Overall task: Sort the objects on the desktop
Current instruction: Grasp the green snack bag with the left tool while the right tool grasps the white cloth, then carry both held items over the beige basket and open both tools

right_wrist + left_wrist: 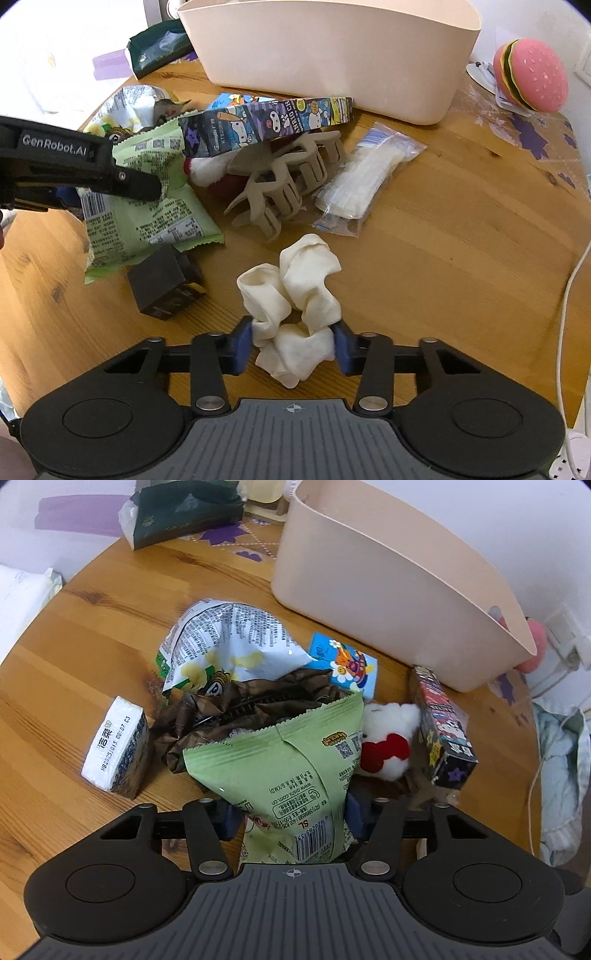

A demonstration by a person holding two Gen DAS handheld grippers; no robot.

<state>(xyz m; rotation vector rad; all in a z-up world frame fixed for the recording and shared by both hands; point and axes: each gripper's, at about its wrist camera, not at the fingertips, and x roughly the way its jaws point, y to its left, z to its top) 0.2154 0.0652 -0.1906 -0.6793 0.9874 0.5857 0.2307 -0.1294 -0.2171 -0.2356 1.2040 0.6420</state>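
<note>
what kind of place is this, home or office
Most likely a home, perhaps a bedroom or living corner. A round wooden table holds snack bags, a beige hair claw clip and a white scrunchie, with a burger-shaped plush at its edge and a beige storage bin.

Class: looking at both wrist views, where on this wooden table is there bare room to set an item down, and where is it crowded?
Bare wood lies right of the white scrunchie and clear packet, toward the table edge, and left of the tissue pack. Between the snack bags and the beige bin it is crowded.
</note>
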